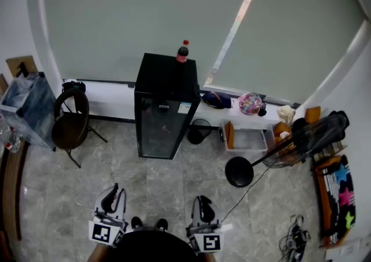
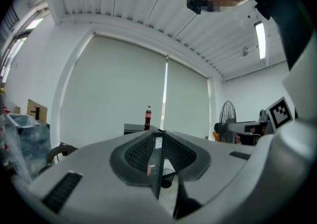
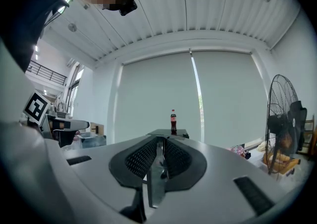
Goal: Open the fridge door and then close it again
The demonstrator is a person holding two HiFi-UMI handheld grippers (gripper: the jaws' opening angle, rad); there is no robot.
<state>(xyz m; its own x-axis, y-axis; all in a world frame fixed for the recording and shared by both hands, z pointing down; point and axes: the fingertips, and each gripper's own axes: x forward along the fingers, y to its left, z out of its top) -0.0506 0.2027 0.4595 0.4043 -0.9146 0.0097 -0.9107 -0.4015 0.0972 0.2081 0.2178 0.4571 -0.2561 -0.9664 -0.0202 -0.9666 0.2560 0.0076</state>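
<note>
Fridge (image 1: 165,107): stood closed, a bottle (image 1: 182,51) on top.
Left gripper (image 1: 114,191): jaws were a slit apart, empty.
Right gripper (image 1: 201,202): jaws were pressed together, empty.

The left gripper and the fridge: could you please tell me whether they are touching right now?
Apart. The head view shows the left gripper low in the frame, with a wide stretch of floor tiles between it and the black fridge.

The tiled floor (image 1: 174,182) bears a black fridge (image 1: 162,117) ahead of the left tool (image 1: 114,189) and right tool (image 1: 200,199), a chair (image 1: 71,127) further left, and a fan base (image 1: 239,172) further right.
</note>
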